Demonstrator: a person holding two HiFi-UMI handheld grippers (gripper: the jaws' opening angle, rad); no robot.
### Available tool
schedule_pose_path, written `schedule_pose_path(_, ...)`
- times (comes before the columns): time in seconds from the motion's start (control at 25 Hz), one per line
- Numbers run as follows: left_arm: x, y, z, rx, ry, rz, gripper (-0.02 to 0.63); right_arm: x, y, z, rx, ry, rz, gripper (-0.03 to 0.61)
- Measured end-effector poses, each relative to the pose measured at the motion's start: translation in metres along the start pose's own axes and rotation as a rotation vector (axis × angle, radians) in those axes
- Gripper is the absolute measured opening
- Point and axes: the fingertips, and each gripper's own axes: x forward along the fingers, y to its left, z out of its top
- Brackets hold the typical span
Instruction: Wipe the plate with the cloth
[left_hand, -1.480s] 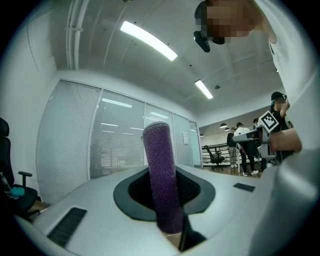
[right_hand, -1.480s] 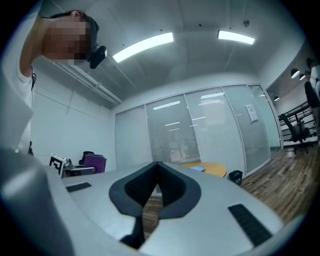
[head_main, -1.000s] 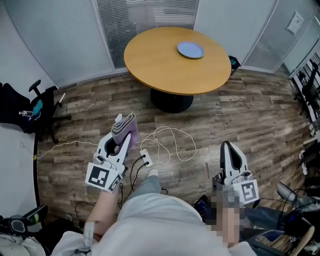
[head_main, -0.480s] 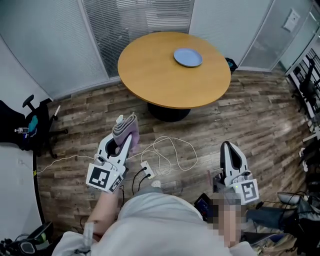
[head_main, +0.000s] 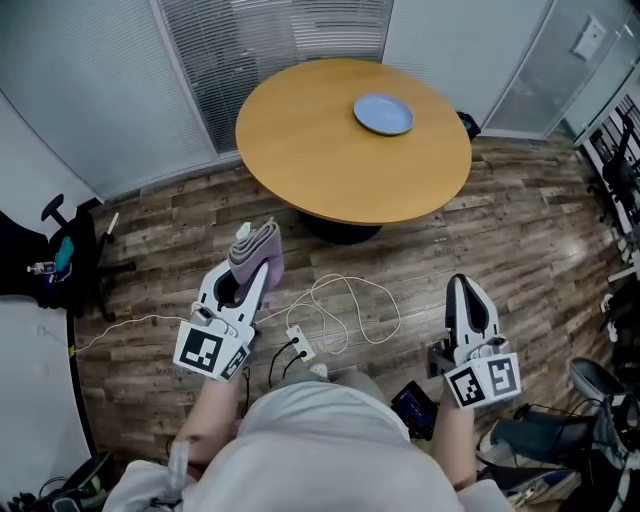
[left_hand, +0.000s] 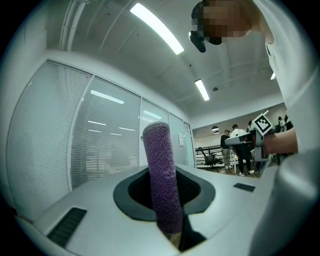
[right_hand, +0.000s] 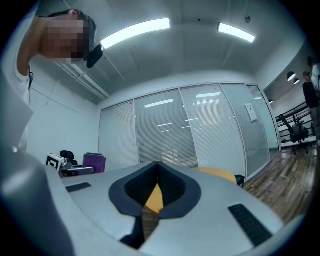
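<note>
One cloth (head_main: 255, 244) in left claw (head_main: 251, 268); one plate (head_main: 384, 114).

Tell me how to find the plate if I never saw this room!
Look for the big round wooden table in front of the window blinds. The plate lies on the table's far side, toward the right as the head view shows it. It is small, round and pale blue, and it is the only thing on the table.

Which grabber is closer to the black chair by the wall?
Left. The left gripper, holding the purple cloth, is on the side of the black chair; the right gripper is on the person's other side, much farther off.
</note>
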Motion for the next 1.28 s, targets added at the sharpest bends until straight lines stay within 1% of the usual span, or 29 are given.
schedule_pose_path(0.52, 0.012, 0.021, -0.014, -0.015, 0.035, -0.007, 0.080, 0.025, -0.001, -0.007, 0.012, 0.018, -0.011, 0.020)
schedule_pose_path(0.8, 0.032, 0.031, -0.018, -0.015, 0.040, 0.006, 0.080, 0.049, -0.016, -0.014, 0.020, 0.028, -0.002, 0.020)
schedule_pose_path(1.0, 0.056, 0.041, -0.019, -0.014, 0.042, 0.020, 0.080, 0.080, -0.031, -0.012, 0.017, 0.028, 0.022, 0.020)
schedule_pose_path(1.28, 0.104, 0.052, -0.016, -0.006, 0.045, 0.035, 0.080, 0.117, -0.067, -0.006, 0.023, 0.029, 0.044, 0.020)
